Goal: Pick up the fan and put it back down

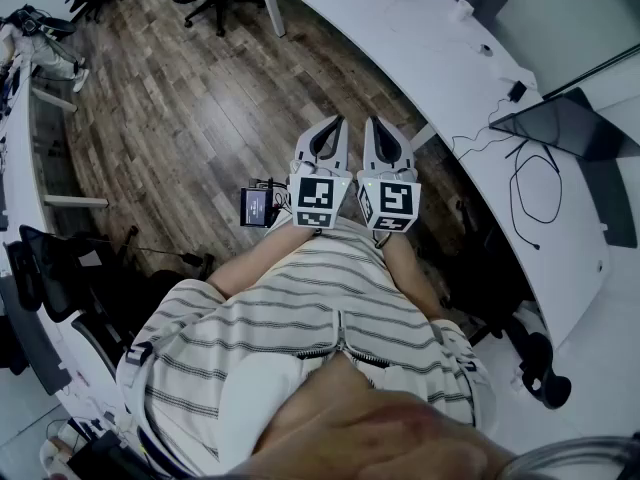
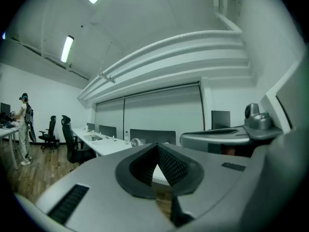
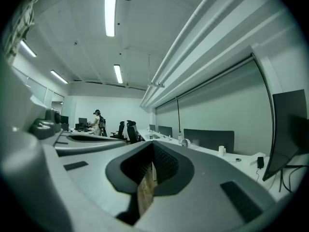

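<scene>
Pick isn't starting yet. I'm reading this as the pre-approach step, with nothing being held. The fan [image 2: 135, 142] is sitting on the long white desk [image 1: 420, 58], well ahead of both grippers and just in front of the dark divider panels [image 2: 152, 135]; the right gripper view is showing it too, small and far down the desk. Jaws on the left gripper [image 1: 333, 128] are sitting closed together, tips meeting, with nothing between them and only a sliver of desk and floor [image 1: 200, 108] showing behind. Same on the right gripper [image 1: 374, 128]: jaws together, thin slit with wood floor showing through, empty. The person [image 1: 320, 338] is standing beside the desk, holding both grippers side by side close to the torso, nearly touching each other. Both are pointing level and forward along the desk's run, hanging over the floor and not over the desk. My guess at the next move: stepping and reaching toward the fan, and opening one gripper wide enough for its body or base before closing in. It should be staying level so the fan isn't tipping on the lift. Risk I'm seeing: the fan is looking small and light, so a closed jaw nudging it would likely be pushing it along the desk. I can't tell from here which way it's facing or what its base is like.
</scene>
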`<control>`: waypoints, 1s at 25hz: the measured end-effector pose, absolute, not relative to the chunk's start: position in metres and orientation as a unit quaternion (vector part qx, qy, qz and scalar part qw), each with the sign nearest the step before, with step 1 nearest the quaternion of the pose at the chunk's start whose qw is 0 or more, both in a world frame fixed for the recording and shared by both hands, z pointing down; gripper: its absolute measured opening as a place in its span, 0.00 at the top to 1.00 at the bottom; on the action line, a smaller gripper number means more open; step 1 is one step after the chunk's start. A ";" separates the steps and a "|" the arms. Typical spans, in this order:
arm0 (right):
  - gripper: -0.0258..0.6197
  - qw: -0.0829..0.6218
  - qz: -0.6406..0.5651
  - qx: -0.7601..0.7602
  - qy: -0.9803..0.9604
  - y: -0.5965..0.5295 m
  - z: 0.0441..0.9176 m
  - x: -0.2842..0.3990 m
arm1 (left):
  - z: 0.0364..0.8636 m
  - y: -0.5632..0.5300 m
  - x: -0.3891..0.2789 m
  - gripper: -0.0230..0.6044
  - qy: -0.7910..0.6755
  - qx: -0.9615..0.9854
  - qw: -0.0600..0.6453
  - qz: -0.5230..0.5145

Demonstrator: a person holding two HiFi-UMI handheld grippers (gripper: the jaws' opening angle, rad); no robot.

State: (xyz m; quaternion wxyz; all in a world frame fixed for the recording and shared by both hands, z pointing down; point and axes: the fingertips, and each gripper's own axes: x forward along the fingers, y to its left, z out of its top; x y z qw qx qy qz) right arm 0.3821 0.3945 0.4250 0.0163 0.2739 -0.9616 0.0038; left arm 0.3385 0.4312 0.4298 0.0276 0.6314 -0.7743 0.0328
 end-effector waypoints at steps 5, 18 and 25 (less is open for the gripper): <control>0.94 0.017 0.003 0.275 -0.961 0.395 0.426 0.382 | 0.430 0.431 0.338 0.95 -0.773 0.633 0.028 0.033; 0.94 0.003 0.028 0.264 -0.964 0.388 0.426 0.384 | 0.437 0.422 0.341 0.95 -0.769 0.637 0.039 0.036; 0.94 0.001 0.019 0.273 -0.962 0.370 0.432 0.411 | 0.445 0.408 0.366 0.95 -0.767 0.640 0.036 0.037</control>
